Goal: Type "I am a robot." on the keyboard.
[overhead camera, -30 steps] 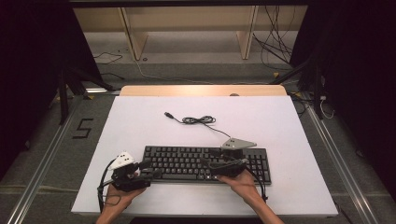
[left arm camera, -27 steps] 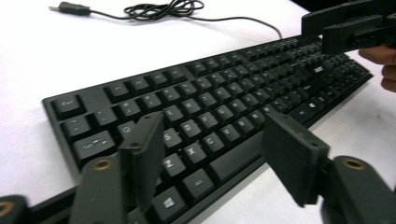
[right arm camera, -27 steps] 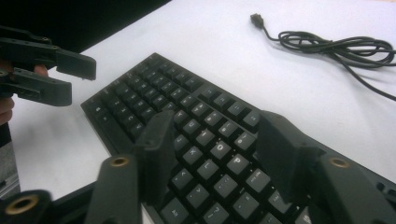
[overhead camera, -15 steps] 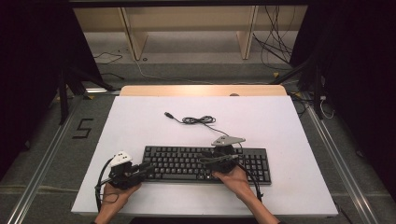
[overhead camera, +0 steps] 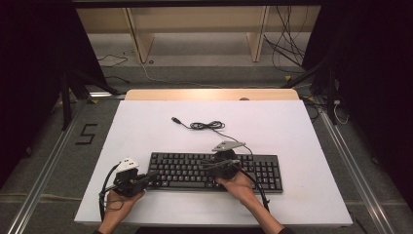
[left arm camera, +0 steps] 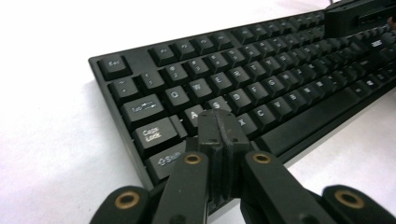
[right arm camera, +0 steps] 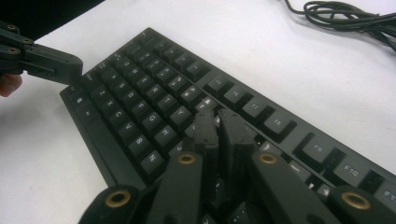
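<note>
A black keyboard (overhead camera: pixel 180 168) lies on the white table (overhead camera: pixel 272 122), near its front edge. My left gripper (overhead camera: pixel 155 174) rests at the keyboard's left end. Its jaws have just been closing and now meet, with nothing between them, tips (left arm camera: pixel 218 122) over the keys (left arm camera: pixel 261 79) by Caps Lock and Shift. My right gripper (overhead camera: pixel 200 163) hovers over the middle of the keyboard. It has also just closed, tips (right arm camera: pixel 217 121) almost together above the upper key rows (right arm camera: pixel 154 88), holding nothing. The left gripper (right arm camera: pixel 70 67) shows far left in the right gripper view.
The keyboard's black cable (overhead camera: pixel 207 126) lies coiled behind it, ending in a USB plug (overhead camera: pixel 175 119). Wooden shelving legs and loose wires stand on the floor beyond the table's far edge. Dark curtains flank both sides.
My right gripper has shifted a little to the left over the keyboard. The left hand has stayed where it was. Both grippers' jaws look narrower than before.
</note>
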The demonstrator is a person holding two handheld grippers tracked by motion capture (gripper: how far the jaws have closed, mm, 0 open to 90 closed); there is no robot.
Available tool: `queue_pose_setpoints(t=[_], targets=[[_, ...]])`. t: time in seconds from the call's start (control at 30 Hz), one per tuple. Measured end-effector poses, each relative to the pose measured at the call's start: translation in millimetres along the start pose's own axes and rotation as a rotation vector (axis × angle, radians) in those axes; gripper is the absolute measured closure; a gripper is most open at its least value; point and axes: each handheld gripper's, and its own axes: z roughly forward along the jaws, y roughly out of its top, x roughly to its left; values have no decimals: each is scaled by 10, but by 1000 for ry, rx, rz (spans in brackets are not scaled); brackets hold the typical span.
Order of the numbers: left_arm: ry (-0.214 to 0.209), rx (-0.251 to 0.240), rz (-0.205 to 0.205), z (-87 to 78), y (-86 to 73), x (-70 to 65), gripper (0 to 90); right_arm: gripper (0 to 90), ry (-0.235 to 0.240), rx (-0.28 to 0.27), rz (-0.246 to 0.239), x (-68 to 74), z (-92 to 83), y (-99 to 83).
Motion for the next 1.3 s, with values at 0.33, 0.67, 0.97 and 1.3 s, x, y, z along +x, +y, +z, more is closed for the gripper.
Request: queue_pose_setpoints(t=[0.33,0.67,0.97,1.3], targets=[[19,23,-3,38,-3,34,889,900,-16,28,-1,20,126,18],[25,43,0,56,-5,48,889,900,-25,53,-5,24,213,8],[27,49,-4,65,-7,51,889,900,-30,61,-5,19,246,8],[31,61,-4,73,-7,65,890,900,-31,70,-4,17,263,-1]])
